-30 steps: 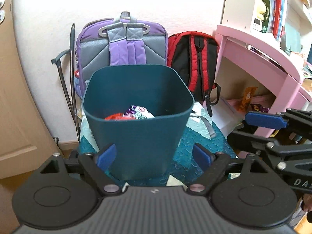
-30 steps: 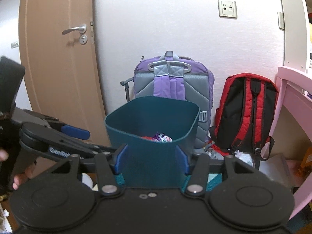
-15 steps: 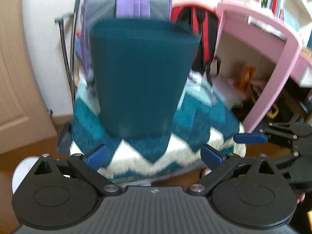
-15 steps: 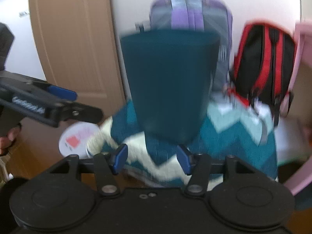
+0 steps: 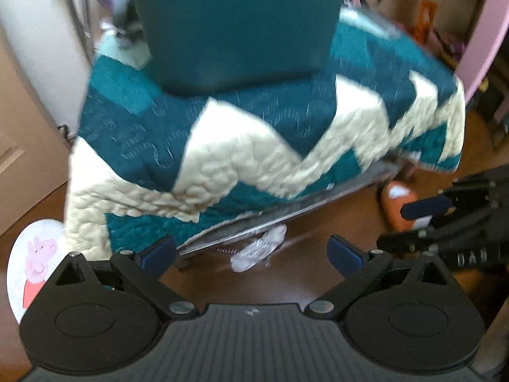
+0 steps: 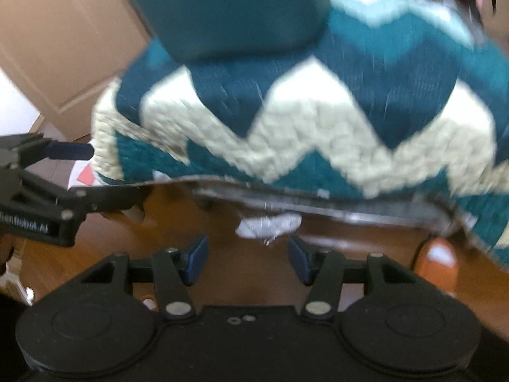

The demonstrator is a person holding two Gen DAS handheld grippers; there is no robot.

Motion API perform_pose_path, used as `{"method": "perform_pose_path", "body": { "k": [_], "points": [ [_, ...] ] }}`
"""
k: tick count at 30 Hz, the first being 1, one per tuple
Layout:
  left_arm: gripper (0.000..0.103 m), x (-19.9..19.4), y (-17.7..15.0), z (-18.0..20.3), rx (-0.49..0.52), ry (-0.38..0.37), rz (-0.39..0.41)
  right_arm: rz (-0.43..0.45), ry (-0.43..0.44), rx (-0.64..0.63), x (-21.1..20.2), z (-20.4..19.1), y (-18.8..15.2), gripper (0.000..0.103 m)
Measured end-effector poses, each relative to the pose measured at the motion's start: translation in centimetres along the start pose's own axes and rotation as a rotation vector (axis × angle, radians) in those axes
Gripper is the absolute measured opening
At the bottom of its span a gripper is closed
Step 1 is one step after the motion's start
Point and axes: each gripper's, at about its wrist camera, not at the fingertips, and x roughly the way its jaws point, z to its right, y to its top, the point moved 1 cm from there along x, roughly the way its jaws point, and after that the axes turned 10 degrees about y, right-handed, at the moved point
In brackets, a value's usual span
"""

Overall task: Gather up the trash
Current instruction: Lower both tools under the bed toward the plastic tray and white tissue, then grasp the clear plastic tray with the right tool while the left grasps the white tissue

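A dark teal bin (image 5: pixel 235 22) stands on a stool covered by a teal and cream zigzag quilt (image 5: pixel 254 146); it also shows in the right wrist view (image 6: pixel 229 9). A crumpled clear and white wrapper (image 5: pixel 259 248) lies on the brown floor under the quilt's front edge, also seen in the right wrist view (image 6: pixel 270 226). My left gripper (image 5: pixel 251 250) is open, low, with the wrapper between its fingers' line of sight. My right gripper (image 6: pixel 248 258) is open just short of the wrapper. Both are empty.
An orange and white object (image 5: pixel 397 200) lies on the floor at the right, also in the right wrist view (image 6: pixel 440 261). A round Peppa Pig card (image 5: pixel 35 264) lies at the left. A wooden door (image 6: pixel 63 38) and a pink desk leg (image 5: pixel 480 28) flank the stool.
Both grippers dropped from bin height down toward the floor. The bin's inside has gone out of view and the wrapper under the quilt edge has come into view.
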Motion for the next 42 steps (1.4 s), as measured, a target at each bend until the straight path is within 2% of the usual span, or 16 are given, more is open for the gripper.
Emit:
{"method": "perform_pose_path", "body": {
  "k": [3,5,9,13,17,23,31,35,42],
  "points": [
    [0.102,3.2,-1.2,0.5,0.058,-0.003,-0.03,-0.024,0.005,0.085,3.5,2.3,-0.3,0.055],
    [0.102,5.7,-2.1,0.7,0.062,0.003,-0.076,-0.043,-0.007,0.077,5.7,3.3,-0.4,0.054],
    [0.102,9.5,-3.3,0.2,-0.003,0.027,-0.164,-0.122,-0.052,-0.132,9.8,3.0,-0.9,0.054],
    [0.101,11.3,-3.7,-0.2,-0.019,0.021,-0.159,-0.194,-0.052,-0.366,14.4,1.8,-1.7,0.054],
    [0.101,13.2,-4.4,-0.5,-0.004,0.03,-0.163,-0.229,-0.041,-0.474,19.3,1.4,-1.5,0.054],
    [0.101,16.0,-5.6,-1.5,-0.023,0.015,-0.18,-0.252,-0.045,-0.445,25.0,2.3,-0.7,0.054],
    [0.101,19.4,-6.9,-1.4,-0.087,-0.028,-0.233,-0.277,-0.07,-0.414,29.1,4.1,-0.5,0.054],
    [0.101,20.5,-7.7,-1.8,-0.126,-0.039,-0.263,-0.273,-0.084,-0.406,30.4,4.3,-0.6,0.055],
    [0.101,21.7,-8.7,-2.4,-0.165,-0.045,-0.305,-0.227,-0.16,-0.499,31.0,3.0,-2.0,0.056]
  ]
}}
